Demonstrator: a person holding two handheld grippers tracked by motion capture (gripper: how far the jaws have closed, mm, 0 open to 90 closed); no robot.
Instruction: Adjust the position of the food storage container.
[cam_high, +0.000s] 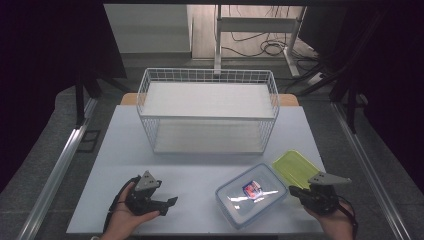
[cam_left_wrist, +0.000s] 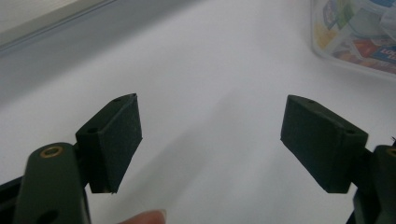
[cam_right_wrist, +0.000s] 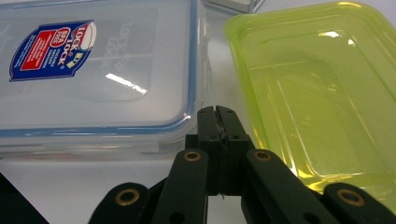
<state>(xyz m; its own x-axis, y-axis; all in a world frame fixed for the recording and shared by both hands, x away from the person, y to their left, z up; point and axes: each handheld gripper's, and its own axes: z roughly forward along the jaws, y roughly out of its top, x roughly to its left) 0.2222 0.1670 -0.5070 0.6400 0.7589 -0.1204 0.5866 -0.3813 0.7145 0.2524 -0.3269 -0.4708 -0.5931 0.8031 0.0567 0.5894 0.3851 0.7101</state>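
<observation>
The landmark is the clear box, lidded, with a red and blue label, lying near the front edge of the white counter.

Right gripper: it sits just right of the box, at the box's right corner. In the right gripper view its 2 fingers are pressed flat together with nothing between them, their tips close to the box's blue-sealed rim; whether they touch it cannot be told.

Green lid: it lies flat on the counter, just right of the box and behind the right gripper. In the right gripper view it sits beside the box, to the right of the clenched fingers.

Left gripper: it is held well left of the box, low over the counter, pointing towards the box. In the left gripper view its 2 fingers stand wide apart and released, with bare counter between them; the box is beyond them.

Wire basket: 1 white unit stands behind the box, at the back of the counter.
</observation>
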